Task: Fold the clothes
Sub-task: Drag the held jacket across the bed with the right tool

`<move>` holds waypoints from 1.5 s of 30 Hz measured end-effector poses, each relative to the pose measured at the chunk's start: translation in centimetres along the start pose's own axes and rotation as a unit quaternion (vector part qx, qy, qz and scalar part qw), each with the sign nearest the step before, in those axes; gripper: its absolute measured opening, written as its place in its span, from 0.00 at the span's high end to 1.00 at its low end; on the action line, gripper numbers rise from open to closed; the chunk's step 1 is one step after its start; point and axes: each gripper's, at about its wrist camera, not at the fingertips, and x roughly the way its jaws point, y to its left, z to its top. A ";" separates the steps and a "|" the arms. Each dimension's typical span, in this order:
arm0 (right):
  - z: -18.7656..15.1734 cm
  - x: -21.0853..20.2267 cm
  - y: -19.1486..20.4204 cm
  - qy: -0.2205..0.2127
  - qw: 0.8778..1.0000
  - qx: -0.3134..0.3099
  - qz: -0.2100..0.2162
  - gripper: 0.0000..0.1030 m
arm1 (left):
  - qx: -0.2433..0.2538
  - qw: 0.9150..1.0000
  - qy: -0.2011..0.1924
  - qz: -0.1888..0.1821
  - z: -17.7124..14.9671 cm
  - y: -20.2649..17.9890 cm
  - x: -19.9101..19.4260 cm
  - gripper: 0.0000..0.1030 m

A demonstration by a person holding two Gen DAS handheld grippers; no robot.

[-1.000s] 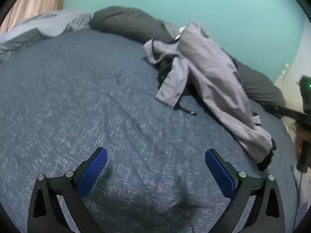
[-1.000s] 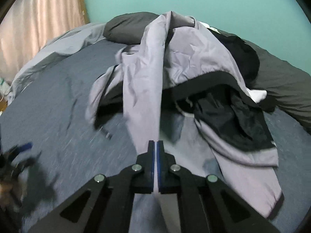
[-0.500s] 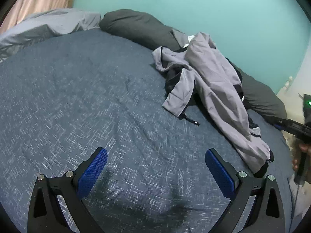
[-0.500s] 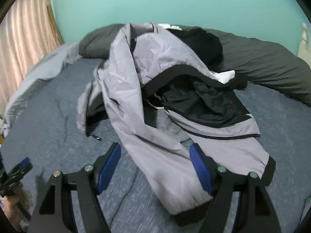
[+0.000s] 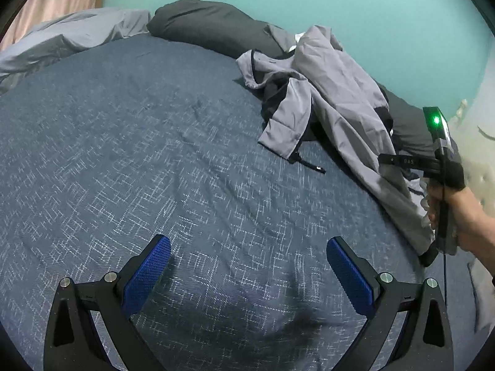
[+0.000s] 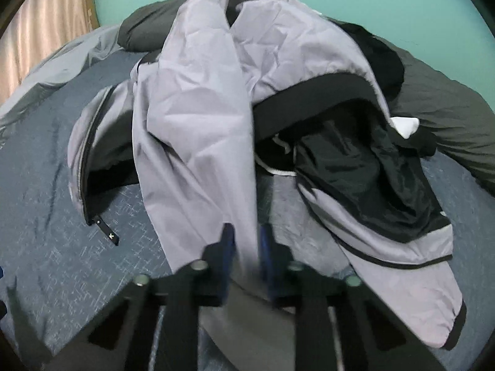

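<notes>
In the left wrist view, the left hand-held gripper [image 5: 249, 273] sits at the bottom of the frame, its blue pads spread wide over bare bed [image 5: 130, 142] — nothing between them. The jacket [image 5: 337, 92] lies crumpled in the upper right of that frame, partly against a dark pillow [image 5: 210, 27], well apart from the left pads. At the right edge a hand [image 5: 458, 213] carries the other tool down beside the jacket's hem.

In the right wrist view the jacket [image 6: 204, 117] fills the centre, grey shell heaped over black lining, its zip pull [image 6: 106, 232] trailing at lower left. The right hand-held gripper [image 6: 247, 253] is at bottom centre, blurred, its jaws having just been closing, with a fold of grey fabric running between the pads; they look pinched on it.

The step in hand seems to be the first grab — taking hold of the jacket to drag it out and spread it flat. Next, I judge, the left tool needs to reach across to a second point on the jacket so both can pull it open on the clear part of the bed.
</notes>
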 end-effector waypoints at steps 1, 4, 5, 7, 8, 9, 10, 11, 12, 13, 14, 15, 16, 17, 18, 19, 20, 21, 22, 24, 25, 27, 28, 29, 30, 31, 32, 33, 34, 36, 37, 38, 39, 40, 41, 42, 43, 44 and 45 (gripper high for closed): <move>-0.1 0.1 0.2 0.003 1.000 -0.005 0.006 0.99 | -0.001 1.000 -0.001 0.002 0.0 0.1 0.0 0.00; -1.0 -1.1 1.0 0.003 0.999 -0.030 0.026 0.99 | -0.005 1.000 -0.004 0.003 0.3 0.2 -0.2 0.00; -1.3 -1.8 1.2 0.000 0.999 -0.035 0.031 0.99 | -0.006 1.000 -0.006 0.001 0.4 0.2 -0.3 0.00; -2.2 -3.6 1.3 -0.007 0.998 -0.044 0.040 0.99 | -0.005 1.000 -0.014 0.000 0.7 0.1 -0.9 0.00; -2.5 -4.7 1.5 -0.010 0.998 -0.046 0.043 1.00 | -0.004 1.000 -0.018 0.000 0.9 0.0 -1.3 0.00; -2.9 -5.8 1.6 -0.012 0.998 -0.049 0.044 1.00 | -0.002 1.000 -0.023 0.000 1.1 -0.1 -1.7 0.00; -3.3 -7.0 1.6 -0.013 0.997 -0.053 0.045 1.00 | 0.000 1.000 -0.029 -0.001 1.2 -0.2 -2.3 0.00; -3.8 -8.2 1.7 -0.014 0.997 -0.057 0.047 1.00 | 0.002 0.999 -0.035 -0.002 1.3 -0.3 -2.9 0.00; -4.3 -9.6 1.9 -0.017 0.997 -0.061 0.051 1.00 | 0.001 0.999 -0.038 -0.002 1.3 -0.4 -3.6 0.00; -4.9 -11.1 2.0 -0.022 0.996 -0.063 0.056 1.00 | 0.000 0.999 -0.041 -0.002 1.3 -0.5 -4.3 0.00; -5.6 -12.6 2.1 -0.026 0.996 -0.065 0.060 1.00 | -0.002 0.999 -0.042 -0.004 1.4 -0.5 -4.9 0.00; -6.4 -14.0 2.1 -0.030 0.995 -0.066 0.062 1.00 | -0.006 0.999 -0.042 -0.006 1.3 -0.6 -5.5 0.00; -7.3 -15.3 2.1 -0.031 0.995 -0.064 0.065 1.00 | -0.010 0.999 -0.043 -0.009 1.2 -0.7 -6.3 0.00; -8.2 -16.6 1.9 -0.032 0.996 -0.060 0.066 1.00 | -0.011 0.999 -0.042 -0.011 1.0 -0.8 -7.0 0.00; -9.2 -17.9 1.7 -0.034 0.996 -0.055 0.067 1.00 | -0.011 0.999 -0.040 -0.012 0.9 -0.9 -7.8 0.00; -10.1 -19.1 1.4 -0.034 0.996 -0.051 0.067 1.00 | -0.010 0.999 -0.040 -0.013 0.8 -1.2 -8.6 0.00; -11.0 -20.3 1.1 -0.035 0.996 -0.047 0.066 1.00 | -0.008 0.999 -0.039 -0.013 0.7 -1.4 -9.4 0.00; -11.8 -21.5 0.8 -0.037 0.996 -0.044 0.064 1.00 | -0.006 0.999 -0.040 -0.013 0.6 -1.6 -10.2 0.00; -12.7 -22.8 0.4 -0.039 0.997 -0.040 0.062 1.00 | -0.005 0.999 -0.042 -0.013 0.6 -1.8 -10.9 0.00; -14.0 -25.6 -0.5 -0.045 0.997 -0.026 0.059 1.00 | 0.002 0.999 -0.049 -0.010 0.5 -2.3 -12.6 0.00; -14.7 -27.0 -1.0 -0.050 0.997 -0.022 0.055 1.00 | 0.005 0.999 -0.050 -0.008 0.5 -2.5 -13.3 0.00; -16.3 -29.9 -2.3 -0.057 0.997 -0.016 0.043 1.00 | 0.007 0.999 -0.049 -0.008 0.2 -3.0 -14.6 0.00; -16.9 -31.0 -3.0 -0.060 0.997 -0.011 0.037 1.00 | 0.008 0.999 -0.049 -0.010 0.2 -3.3 -15.2 0.00; -17.7 -32.1 -3.6 -0.061 0.998 -0.006 0.030 1.00 | 0.009 0.999 -0.051 -0.013 0.1 -3.7 -15.9 0.00; -18.6 -33.3 -4.2 -0.063 0.998 -0.001 0.022 1.00 | 0.012 0.998 -0.052 -0.015 0.1 -4.1 -16.6 0.00; -19.5 -34.5 -4.9 -0.065 0.998 0.004 0.013 1.00 | 0.016 0.998 -0.053 -0.016 0.0 -4.6 -17.1 0.00; -20.5 -35.5 -5.9 -0.067 0.998 0.011 0.005 1.00 | 0.022 0.998 -0.054 -0.018 -0.1 -5.0 -17.6 0.00; -21.5 -36.6 -6.8 -0.068 0.997 0.018 -0.003 1.00 | 0.028 0.998 -0.055 -0.019 -0.2 -5.5 -18.2 0.00; -22.5 -37.5 -7.9 -0.069 0.997 0.027 -0.010 1.00 | 0.034 0.998 -0.055 -0.021 -0.3 -5.9 -18.7 0.00; -24.5 -38.4 -9.8 -0.064 0.996 0.046 -0.029 1.00 | 0.044 0.997 -0.052 -0.020 -0.6 -6.6 -19.2 0.00; -25.4 -38.8 -10.8 -0.060 0.996 0.056 -0.039 1.00 | 0.049 0.997 -0.051 -0.020 -0.8 -7.0 -19.4 0.00; -26.5 -38.9 -12.0 -0.051 0.995 0.071 -0.053 1.00 | 0.051 0.997 -0.048 -0.020 -1.0 -7.2 -19.4 0.00; -27.6 -38.9 -13.2 -0.042 0.993 0.087 -0.067 1.00 | 0.053 0.997 -0.046 -0.019 -1.1 -7.4 -19.4 0.00; -28.5 -38.8 -13.9 -0.033 0.992 0.097 -0.080 1.00 | 0.054 0.997 -0.043 -0.018 -1.2 -7.6 -19.3 0.00; -29.3 -38.5 -14.6 -0.023 0.990 0.105 -0.092 0.99 | 0.055 0.998 -0.041 -0.019 -1.4 -7.6 -19.3 0.00; -30.1 -38.2 -15.2 -0.011 0.988 0.113 -0.105 0.99 | 0.055 0.998 -0.039 -0.019 -1.5 -7.7 -19.2 0.00; -30.8 -37.7 -15.7 0.002 0.986 0.121 -0.118 0.99 | 0.055 0.998 -0.037 -0.019 -1.6 -7.8 -19.1 0.00; -31.3 -37.1 -15.9 0.014 0.984 0.127 -0.126 0.99 | 0.056 0.998 -0.035 -0.019 -1.7 -7.8 -18.8 0.00; -31.7 -36.6 -16.1 0.025 0.982 0.133 -0.134 0.99 | 0.057 0.998 -0.033 -0.018 -1.8 -7.9 -18.6 0.00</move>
